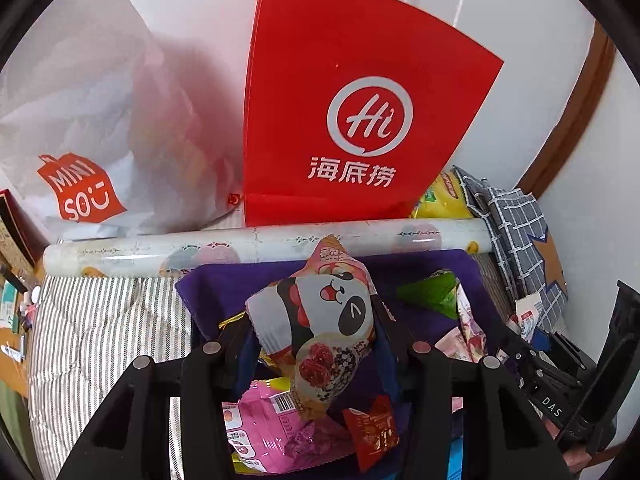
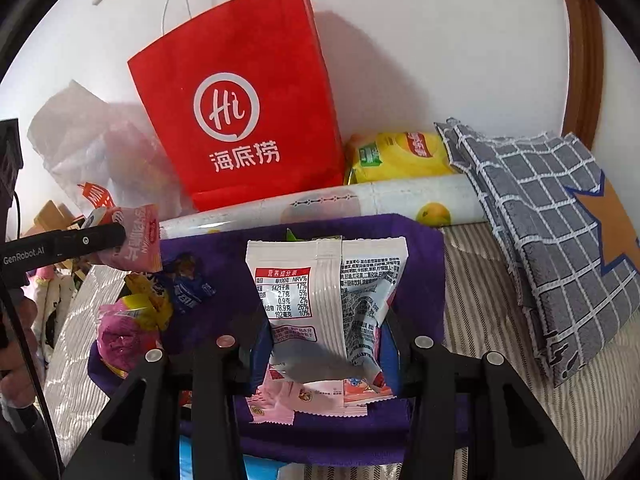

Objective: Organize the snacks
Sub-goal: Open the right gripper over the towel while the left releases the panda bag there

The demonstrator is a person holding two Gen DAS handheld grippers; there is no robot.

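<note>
While clamped between the left gripper fingers, panda snack packet hangs above purple cloth bin, over loose pink packet and red sachet. Likewise pinched by right gripper fingers: white snack packet, back label facing the camera, above the same bin, small pink sachets beneath. Behind the bin, touching its rim: patterned roll. Further back against the wall: red paper bag, yellow pack, white plastic bag. Rightward on striped bedding: grey checked cloth.
</note>
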